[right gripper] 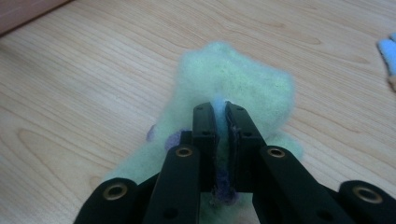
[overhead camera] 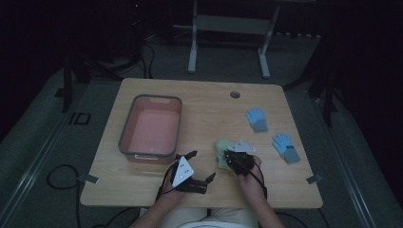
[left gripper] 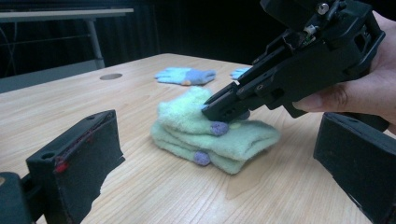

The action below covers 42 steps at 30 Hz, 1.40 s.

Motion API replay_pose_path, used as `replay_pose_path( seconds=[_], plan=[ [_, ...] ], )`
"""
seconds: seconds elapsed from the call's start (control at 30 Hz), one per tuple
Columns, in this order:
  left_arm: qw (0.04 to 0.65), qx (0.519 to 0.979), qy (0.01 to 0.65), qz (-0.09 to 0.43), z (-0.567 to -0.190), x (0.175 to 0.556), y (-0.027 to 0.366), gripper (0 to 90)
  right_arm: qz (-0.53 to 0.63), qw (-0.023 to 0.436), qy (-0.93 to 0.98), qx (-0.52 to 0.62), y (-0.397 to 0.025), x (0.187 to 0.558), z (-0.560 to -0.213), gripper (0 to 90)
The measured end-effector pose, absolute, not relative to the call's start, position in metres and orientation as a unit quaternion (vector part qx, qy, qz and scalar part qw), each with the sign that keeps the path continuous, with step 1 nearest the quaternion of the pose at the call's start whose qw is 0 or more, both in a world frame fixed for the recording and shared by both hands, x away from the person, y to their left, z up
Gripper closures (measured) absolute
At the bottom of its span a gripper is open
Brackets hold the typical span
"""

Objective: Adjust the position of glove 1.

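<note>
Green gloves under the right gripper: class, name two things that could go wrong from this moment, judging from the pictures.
1. The right gripper pinches only a thin fold of the green gloves; the pile looks stacked, so a lift may leave part behind.
2. The left gripper waits open, close by; the two grippers might collide if it moves in.

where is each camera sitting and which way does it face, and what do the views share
High view: above the person's side of the table, looking forward and down; both forearms enter from below, left gripper and right gripper visible.
Left gripper view: rides the left gripper, looking across the table at the green gloves; its own open jaws flank the frame.
Right gripper view: rides the right gripper, looking down its jaws, shut on the green gloves.
Shared: all show the green gloves; the left gripper view also shows the right gripper and hand.
</note>
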<state>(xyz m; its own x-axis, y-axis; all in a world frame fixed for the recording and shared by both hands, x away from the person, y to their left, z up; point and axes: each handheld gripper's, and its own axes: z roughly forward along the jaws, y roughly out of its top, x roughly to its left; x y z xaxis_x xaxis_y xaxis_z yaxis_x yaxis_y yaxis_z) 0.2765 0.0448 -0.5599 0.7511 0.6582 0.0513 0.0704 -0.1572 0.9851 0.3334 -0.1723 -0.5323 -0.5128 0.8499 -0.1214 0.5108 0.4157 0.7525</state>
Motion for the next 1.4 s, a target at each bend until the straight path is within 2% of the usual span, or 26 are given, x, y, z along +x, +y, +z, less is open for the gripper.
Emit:
replay_pose_path(
  seconds=[0.07, 0.13, 0.2, 0.27, 0.33, 0.37, 0.43, 0.5, 0.6, 0.67, 0.77, 0.9, 1.07, 1.13, 1.2, 1.3, 1.4],
  plan=[
    [0.577, 0.738, 0.245, 0.248, -0.559, 0.277, 0.042, 0.6, 0.343, 0.243, 0.802, 0.424, -0.174, 0.333, -0.530, 79.7],
    [0.559, 0.750, 0.248, 0.250, -0.557, 0.276, 0.040, 0.5, 0.352, 0.232, 0.805, 0.418, -0.177, 0.332, -0.525, 65.6],
    [0.561, 0.755, 0.256, 0.224, -0.554, 0.277, 0.040, 0.5, 0.369, 0.218, 0.804, 0.412, -0.182, 0.332, -0.518, 53.3],
    [0.568, 0.750, 0.261, 0.217, -0.549, 0.277, 0.040, 0.6, 0.384, 0.207, 0.800, 0.412, -0.189, 0.331, -0.511, 44.4],
    [0.573, 0.751, 0.252, 0.211, -0.544, 0.276, 0.040, 0.6, 0.406, 0.199, 0.791, 0.412, -0.196, 0.331, -0.505, 40.5],
    [0.571, 0.755, 0.244, 0.212, -0.540, 0.276, 0.039, 0.7, 0.413, 0.199, 0.788, 0.411, -0.200, 0.332, -0.502, 35.9],
    [0.569, 0.759, 0.234, 0.213, -0.535, 0.275, 0.037, 2.4, 0.431, 0.180, 0.788, 0.402, -0.207, 0.334, -0.497, 21.0],
    [0.552, 0.772, 0.232, 0.212, -0.531, 0.274, 0.033, 5.7, 0.432, 0.171, 0.793, 0.393, -0.211, 0.335, -0.495, 12.5],
    [0.543, 0.790, 0.211, 0.190, -0.530, 0.275, 0.029, 7.9, 0.447, 0.155, 0.791, 0.388, -0.218, 0.338, -0.492, 14.0],
    [0.533, 0.800, 0.199, 0.189, -0.531, 0.276, 0.024, 10.2, 0.460, 0.160, 0.793, 0.367, -0.224, 0.340, -0.490, 17.1],
    [0.524, 0.809, 0.187, 0.188, -0.533, 0.280, 0.017, 12.6, 0.472, 0.185, 0.793, 0.337, -0.230, 0.342, -0.487, 15.7],
    [0.515, 0.824, 0.146, 0.184, -0.533, 0.287, 0.007, 15.2, 0.470, 0.169, 0.792, 0.352, -0.236, 0.350, -0.481, 13.3],
    [0.503, 0.837, 0.123, 0.174, -0.532, 0.300, -0.003, 27.6, 0.484, 0.151, 0.791, 0.342, -0.238, 0.356, -0.478, 10.8],
    [0.496, 0.844, 0.110, 0.175, -0.533, 0.303, -0.006, 30.1, 0.482, 0.156, 0.792, 0.340, -0.238, 0.360, -0.477, 17.2],
    [0.485, 0.850, 0.094, 0.183, -0.534, 0.305, -0.009, 30.8, 0.475, 0.151, 0.800, 0.334, -0.239, 0.367, -0.477, 28.5],
    [0.475, 0.856, 0.081, 0.185, -0.535, 0.308, -0.014, 32.0, 0.471, 0.139, 0.805, 0.333, -0.238, 0.377, -0.478, 37.9],
    [0.467, 0.861, 0.077, 0.184, -0.537, 0.312, -0.017, 32.1, 0.464, 0.128, 0.811, 0.333, -0.235, 0.389, -0.485, 40.2]
  ],
)
